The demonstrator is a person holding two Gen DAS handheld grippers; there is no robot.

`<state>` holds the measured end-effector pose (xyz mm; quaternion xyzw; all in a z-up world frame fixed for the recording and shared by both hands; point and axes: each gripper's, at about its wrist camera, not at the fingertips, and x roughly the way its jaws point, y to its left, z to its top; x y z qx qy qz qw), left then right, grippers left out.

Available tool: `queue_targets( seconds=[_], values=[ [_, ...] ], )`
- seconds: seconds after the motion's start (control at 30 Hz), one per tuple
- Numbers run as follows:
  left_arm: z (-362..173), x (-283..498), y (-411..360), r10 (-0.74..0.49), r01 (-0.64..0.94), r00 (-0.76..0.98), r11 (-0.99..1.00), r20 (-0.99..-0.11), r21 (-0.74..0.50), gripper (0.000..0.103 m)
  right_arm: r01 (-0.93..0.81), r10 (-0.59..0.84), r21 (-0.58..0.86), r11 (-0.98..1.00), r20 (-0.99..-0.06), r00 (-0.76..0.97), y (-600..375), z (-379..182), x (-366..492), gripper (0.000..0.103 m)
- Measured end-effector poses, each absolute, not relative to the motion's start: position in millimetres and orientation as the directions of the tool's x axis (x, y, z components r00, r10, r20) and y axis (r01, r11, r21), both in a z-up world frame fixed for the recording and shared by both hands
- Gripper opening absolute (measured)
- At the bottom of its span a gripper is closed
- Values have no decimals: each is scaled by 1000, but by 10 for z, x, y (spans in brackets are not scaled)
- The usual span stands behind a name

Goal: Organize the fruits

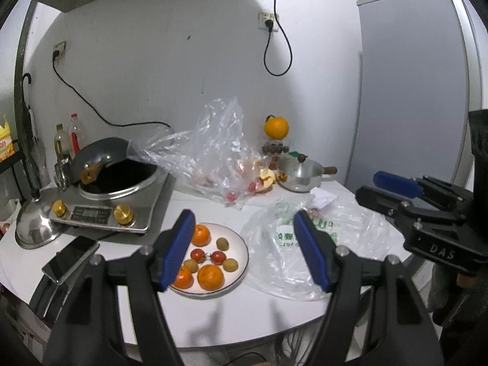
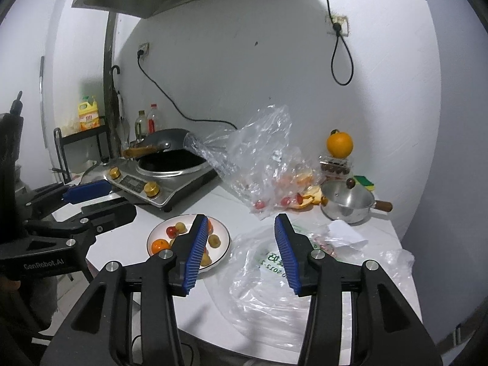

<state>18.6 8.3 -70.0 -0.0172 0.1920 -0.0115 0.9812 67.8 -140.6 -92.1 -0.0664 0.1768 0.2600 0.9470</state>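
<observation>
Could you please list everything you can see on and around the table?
plate: one, white, table front.
tangerines: three, orange, on plate.
cherry tomatoes: two, red, plate centre.
small fruits: three, tan, on plate.
flat bag: one, clear, right of plate.
crumpled bag: one, clear, behind plate.
orange: one, back right.
pot: one, steel, back right.
cooker: one, silver, left.
phone: one, dark, table's left edge.
left tongs: open, empty.
right tongs: open, empty.

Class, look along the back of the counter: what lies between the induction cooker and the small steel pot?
In both views, a crumpled clear plastic bag lies between the induction cooker and the steel pot, with cherry tomatoes inside and peel beside.
</observation>
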Motion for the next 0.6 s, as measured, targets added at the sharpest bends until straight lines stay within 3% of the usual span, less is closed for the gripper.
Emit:
queue_targets(
  seconds=[0.23, 0.37, 0.4, 0.43, 0.47, 0.6],
  values=[
    [-594, 159, -148, -7, 3, 929, 1000, -370, -12, 69, -493, 454, -43, 869, -324, 830, -1639, -762, 559, 48],
    [-520, 105, -247, 7, -9, 946, 1000, -323, -4, 71, -467, 436, -44, 883, -293, 851, -1782, -663, 512, 48],
    [-502, 86, -260, 11, -14, 951, 1000, -309, -8, 75, -465, 435, -44, 884, -288, 853, -1806, -644, 502, 51],
    [-481, 70, -276, 16, -21, 956, 1000, -293, -13, 87, -466, 436, -44, 884, -286, 854, -1831, -629, 500, 59],
    [-463, 56, -286, 25, -31, 961, 999, -276, -18, 95, -466, 437, -44, 884, -281, 855, -1850, -619, 499, 61],
    [-406, 7, -355, 67, -72, 972, 997, -224, -14, 97, -462, 437, -42, 886, -261, 861, -1931, -576, 493, 61]
  ],
)
